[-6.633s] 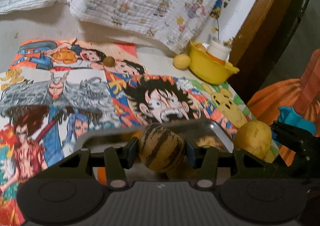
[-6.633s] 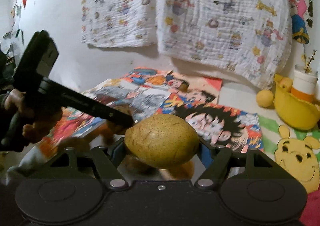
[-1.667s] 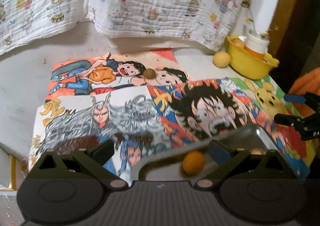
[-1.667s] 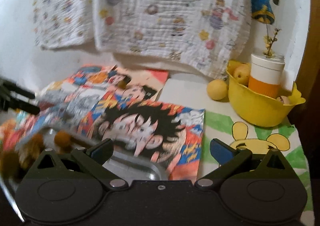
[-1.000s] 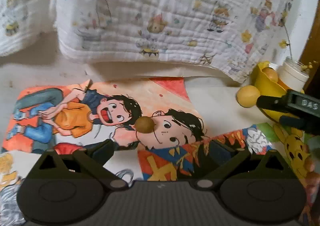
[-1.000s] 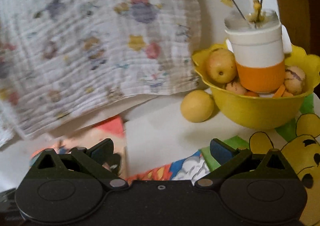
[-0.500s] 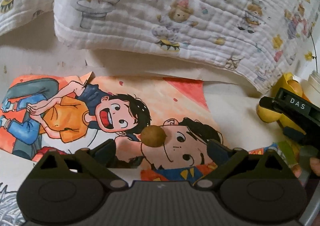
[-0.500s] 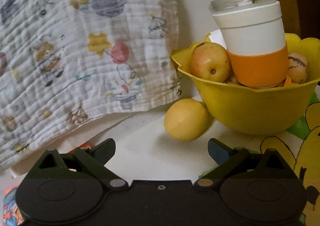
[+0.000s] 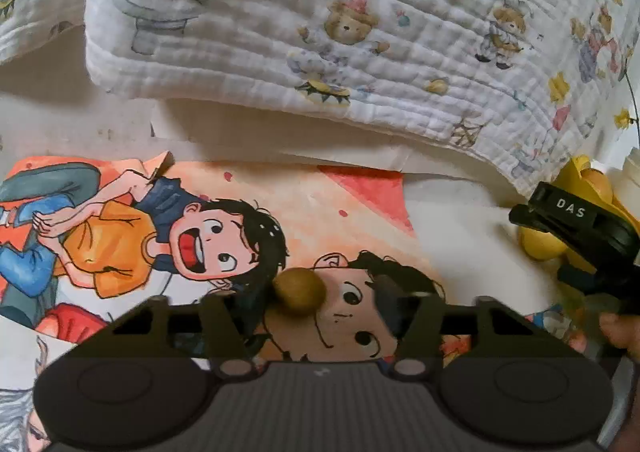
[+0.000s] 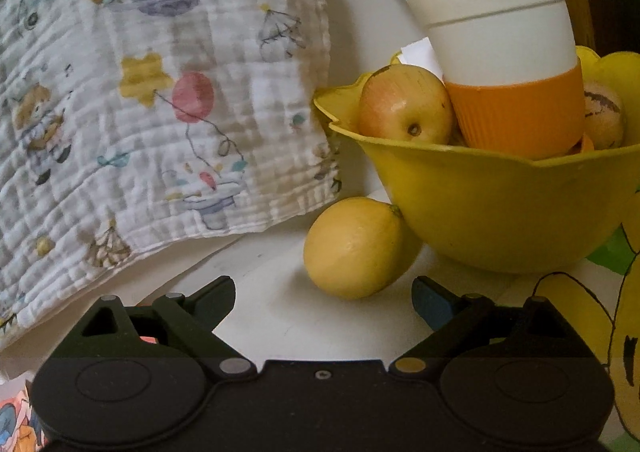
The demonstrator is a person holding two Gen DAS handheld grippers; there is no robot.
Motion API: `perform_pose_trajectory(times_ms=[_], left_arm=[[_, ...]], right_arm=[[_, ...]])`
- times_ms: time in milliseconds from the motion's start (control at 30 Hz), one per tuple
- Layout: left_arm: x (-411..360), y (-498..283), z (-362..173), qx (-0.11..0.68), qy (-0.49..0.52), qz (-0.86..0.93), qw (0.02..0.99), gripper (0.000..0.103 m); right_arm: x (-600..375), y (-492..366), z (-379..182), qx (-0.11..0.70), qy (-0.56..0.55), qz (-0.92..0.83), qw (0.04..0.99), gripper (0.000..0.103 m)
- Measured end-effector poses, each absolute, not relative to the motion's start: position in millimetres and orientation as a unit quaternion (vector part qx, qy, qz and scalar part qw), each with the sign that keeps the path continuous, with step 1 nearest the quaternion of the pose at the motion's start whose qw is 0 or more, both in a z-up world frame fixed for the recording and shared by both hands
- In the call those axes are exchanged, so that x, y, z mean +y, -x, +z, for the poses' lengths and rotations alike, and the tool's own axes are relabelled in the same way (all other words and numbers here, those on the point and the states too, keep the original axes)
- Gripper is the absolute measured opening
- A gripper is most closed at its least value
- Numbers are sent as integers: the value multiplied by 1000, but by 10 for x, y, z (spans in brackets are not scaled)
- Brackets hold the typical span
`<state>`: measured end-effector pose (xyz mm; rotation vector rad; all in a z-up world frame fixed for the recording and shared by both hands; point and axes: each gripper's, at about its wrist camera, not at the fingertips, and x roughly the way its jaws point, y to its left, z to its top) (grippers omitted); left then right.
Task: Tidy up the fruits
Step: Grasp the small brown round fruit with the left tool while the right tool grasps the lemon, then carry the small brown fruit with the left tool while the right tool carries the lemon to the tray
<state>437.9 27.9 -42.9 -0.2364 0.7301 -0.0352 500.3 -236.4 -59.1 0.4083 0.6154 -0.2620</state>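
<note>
Between the closing fingers of the left gripper [image 9: 308,306] sits a small round brown fruit [image 9: 299,290], resting on the cartoon poster [image 9: 224,228] that covers the bed surface; whether the pads already press on it cannot be told. Near the far right corner, a yellow lemon-like fruit [image 10: 354,248] lies on bare white surface, touching the side of the yellow bowl [image 10: 500,207]. The right gripper [image 10: 324,298] hangs just short of it, jaws wide and closing, nothing between them. Inside the bowl stand a white and orange cup [image 10: 504,71], a reddish-yellow apple [image 10: 404,103] and a striped fruit [image 10: 604,115]. Behind hangs a printed white blanket [image 10: 140,91].
</note>
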Motion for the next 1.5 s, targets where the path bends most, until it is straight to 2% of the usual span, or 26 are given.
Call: perform_pose_trajectory(times_ms=[533, 667, 833, 1167, 1500], left_arm=[[98, -4442, -472, 352, 125, -59, 926, 31], [33, -4454, -475, 352, 120, -68, 926, 31], [-17, -4458, -474, 351, 115, -76, 926, 31], [-53, -4470, -467, 357, 115, -87, 923, 30], [-32, -4477, -438, 371, 129, -93, 915, 30]], right_arm=[[-2451, -5062, -654, 286, -215, -151, 922, 84], [-2467, -5071, -644, 285, -213, -158, 921, 80], [-2452, -5122, -652, 287, -207, -174, 919, 60], [-2497, -5116, -658, 293, -204, -161, 920, 59], [-2422, -5003, -612, 325, -207, -71, 920, 58]])
